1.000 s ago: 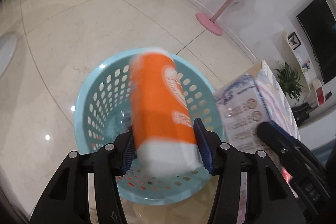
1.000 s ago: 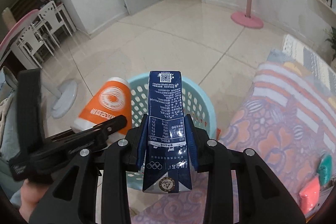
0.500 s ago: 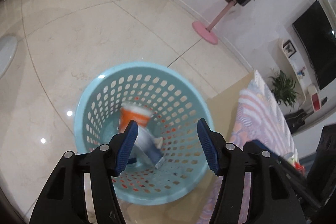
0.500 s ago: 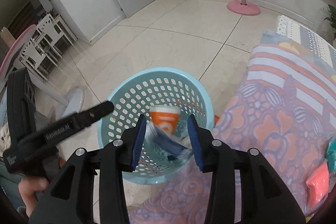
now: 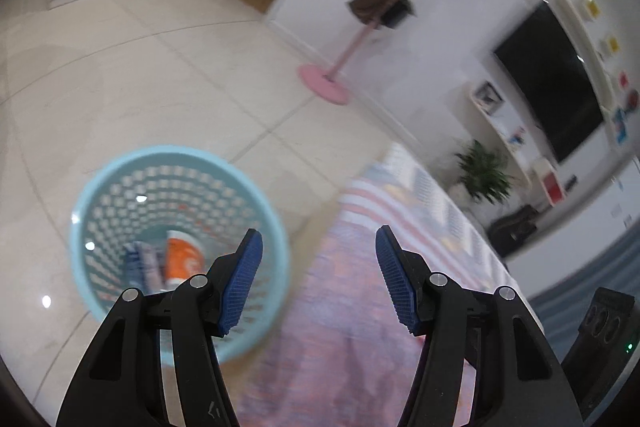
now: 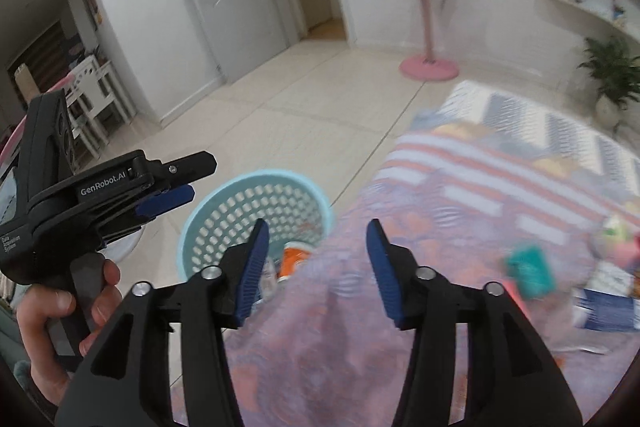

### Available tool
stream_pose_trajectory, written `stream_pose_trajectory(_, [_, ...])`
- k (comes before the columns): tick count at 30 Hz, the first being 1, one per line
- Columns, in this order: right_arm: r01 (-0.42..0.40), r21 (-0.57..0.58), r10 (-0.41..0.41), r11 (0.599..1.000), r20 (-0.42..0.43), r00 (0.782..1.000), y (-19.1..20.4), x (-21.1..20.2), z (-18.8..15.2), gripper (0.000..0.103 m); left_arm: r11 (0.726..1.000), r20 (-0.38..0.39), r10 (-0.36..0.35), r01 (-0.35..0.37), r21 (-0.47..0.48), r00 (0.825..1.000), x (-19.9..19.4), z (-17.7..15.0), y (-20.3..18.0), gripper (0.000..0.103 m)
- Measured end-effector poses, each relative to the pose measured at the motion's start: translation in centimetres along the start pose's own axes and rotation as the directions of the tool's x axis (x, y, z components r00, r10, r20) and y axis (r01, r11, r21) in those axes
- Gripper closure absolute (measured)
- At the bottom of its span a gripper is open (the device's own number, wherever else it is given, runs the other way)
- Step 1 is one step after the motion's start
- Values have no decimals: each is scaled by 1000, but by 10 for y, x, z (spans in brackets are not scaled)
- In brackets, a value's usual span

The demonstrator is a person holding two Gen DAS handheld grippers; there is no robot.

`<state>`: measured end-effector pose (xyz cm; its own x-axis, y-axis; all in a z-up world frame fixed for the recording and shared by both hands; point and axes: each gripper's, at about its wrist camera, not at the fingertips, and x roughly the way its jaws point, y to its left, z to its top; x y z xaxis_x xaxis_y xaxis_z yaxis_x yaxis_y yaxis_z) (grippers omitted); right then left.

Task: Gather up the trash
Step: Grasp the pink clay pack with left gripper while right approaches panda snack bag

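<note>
Both tools, left tool (image 5: 318,277) and right tool (image 6: 314,273), gape empty, the right's jaws just widening. Orange tube (image 5: 182,259) lies inside the basket (image 5: 84,211) beside the tabletop (image 6: 460,211). Only the right view shows teal packet (image 6: 530,269).

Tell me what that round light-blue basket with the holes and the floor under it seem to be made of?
The round light-blue basket looks like moulded plastic: thin walls pierced by even rows of holes, with a smooth, uniform rim. The pale cream floor looks like polished stone or ceramic tile: thin joint lines cross it and small lamp glints show, though blur leaves the exact kind open.
</note>
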<state>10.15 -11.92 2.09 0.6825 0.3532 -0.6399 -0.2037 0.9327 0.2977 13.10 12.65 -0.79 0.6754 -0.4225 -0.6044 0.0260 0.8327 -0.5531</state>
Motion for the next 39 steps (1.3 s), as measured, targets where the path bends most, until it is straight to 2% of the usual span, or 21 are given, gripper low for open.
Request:
stream_pose_trajectory(5, [92,17,-93,996,73,993,-40,-53,-19,51,984,-63,-93,101,145,994,17,-33,-65,38])
stream_pose_trajectory(8, [181,19,-182,983,95,979,-61,-76,-40,38,956,-128,-134,163,244,983,37,-60,-101,34])
stream_pose_trajectory(9, [206,25,-207,978,97,973,-70,-82,-51,35,945,-148,-135,172,279,980,44,-70,-111,34])
stream_pose_trajectory(13, [236,68,-240,969,62,969,-95,-94,-90,34,889,-237,-124,214,405,964,69,-109,-141,27])
stream_pose_trajectory(14, [228,89,-233,970,46,971,-103,-95,-103,34,874,-262,-111,219,433,959,78,-120,-148,27])
stream_pose_trajectory(16, [209,126,-211,970,8,977,-116,-93,-120,34,865,-284,-91,217,453,954,87,-131,-149,27])
stream_pose_trajectory(22, [170,129,-158,977,-94,983,-117,-76,-148,33,869,-349,-42,207,449,936,123,-150,-148,27])
stream_pose_trajectory(26, [176,109,-164,978,-113,980,-108,-68,-155,32,851,-341,28,156,501,940,134,-160,-150,28])
stream_pose_trajectory(29, [178,121,-165,977,-112,980,-111,-67,-155,32,847,-332,45,140,513,942,137,-160,-148,29])
stream_pose_trajectory(31, [177,141,-160,974,-120,980,-114,-64,-154,32,854,-327,56,124,506,943,138,-156,-144,32])
stream_pose_trajectory(36, [155,179,-134,972,-126,983,-124,-65,-158,32,897,-315,46,100,430,948,134,-133,-121,33])
stream_pose_trajectory(39, [147,195,-123,970,-129,984,-129,-64,-158,32,910,-312,42,92,404,949,131,-127,-115,33])
